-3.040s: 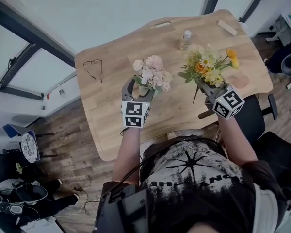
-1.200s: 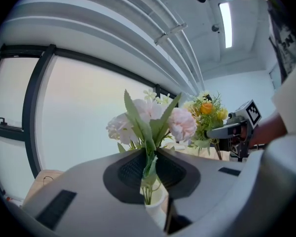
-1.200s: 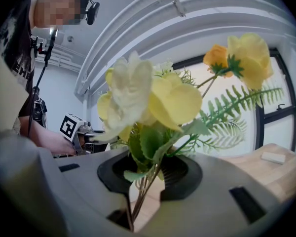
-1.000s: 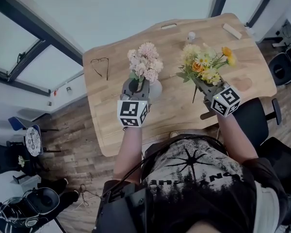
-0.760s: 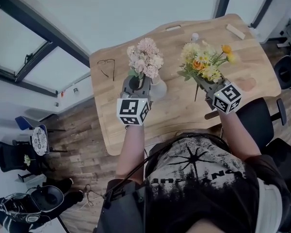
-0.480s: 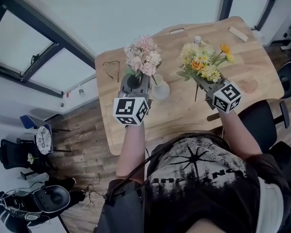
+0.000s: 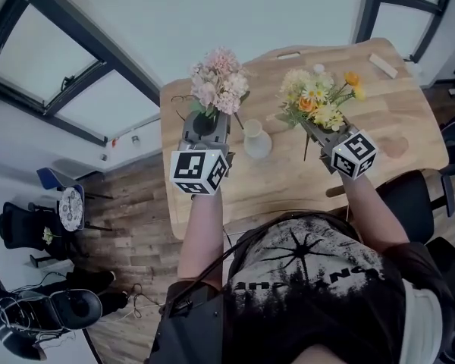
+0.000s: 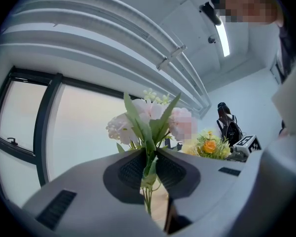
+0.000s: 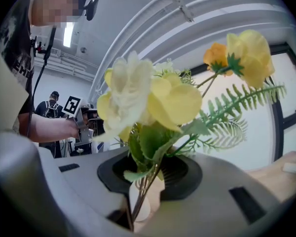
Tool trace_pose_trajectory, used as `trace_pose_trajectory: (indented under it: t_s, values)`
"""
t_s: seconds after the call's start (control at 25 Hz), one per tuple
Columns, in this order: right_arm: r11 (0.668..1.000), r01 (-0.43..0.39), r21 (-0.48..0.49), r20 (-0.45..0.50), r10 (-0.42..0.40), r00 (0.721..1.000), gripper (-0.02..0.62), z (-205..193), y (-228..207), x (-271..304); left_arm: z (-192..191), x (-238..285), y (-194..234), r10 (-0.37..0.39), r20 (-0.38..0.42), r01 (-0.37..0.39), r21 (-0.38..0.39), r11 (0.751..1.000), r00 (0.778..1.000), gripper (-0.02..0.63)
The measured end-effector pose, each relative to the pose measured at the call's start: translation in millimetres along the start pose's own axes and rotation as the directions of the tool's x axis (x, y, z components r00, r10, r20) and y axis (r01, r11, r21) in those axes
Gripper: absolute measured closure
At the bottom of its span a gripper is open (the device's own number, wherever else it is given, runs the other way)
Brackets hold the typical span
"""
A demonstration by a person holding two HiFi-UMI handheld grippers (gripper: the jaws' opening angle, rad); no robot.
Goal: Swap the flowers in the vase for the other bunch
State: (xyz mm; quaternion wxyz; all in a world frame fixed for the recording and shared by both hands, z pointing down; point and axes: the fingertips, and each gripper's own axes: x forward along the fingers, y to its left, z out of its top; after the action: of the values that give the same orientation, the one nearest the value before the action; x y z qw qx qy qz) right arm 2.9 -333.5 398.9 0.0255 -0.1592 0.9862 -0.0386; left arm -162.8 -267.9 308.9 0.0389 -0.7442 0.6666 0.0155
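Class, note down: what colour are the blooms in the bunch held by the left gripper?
Pale pink blooms, shown best in the head view.

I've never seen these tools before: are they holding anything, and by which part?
Left hand-held gripper: pink flower bunch, by its stems. Right hand-held gripper: yellow flower bunch, by its stems.

Plank floor [image 7: 136, 230] — dark-framed windows [image 7: 32, 51]
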Motion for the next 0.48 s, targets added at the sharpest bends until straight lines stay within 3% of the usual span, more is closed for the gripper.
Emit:
trace_pose_trajectory:
  t_s: [0.28,0.48]
  values:
    - [0.998,-0.051,-0.025,0.029,0.052,0.998,0.499,16.1,7.9,20.4,-7.4,-25.0,21.0,0.077,-0.019,-0.076,0.015,0.997,0.997,0.545]
    - [0.995,-0.095,-0.038,0.052,0.097,0.994,0.499,33.4,14.4,42.3,-18.4,-48.8,37.1,0.142,-0.036,-0.143,-0.024,0.989,0.989,0.545]
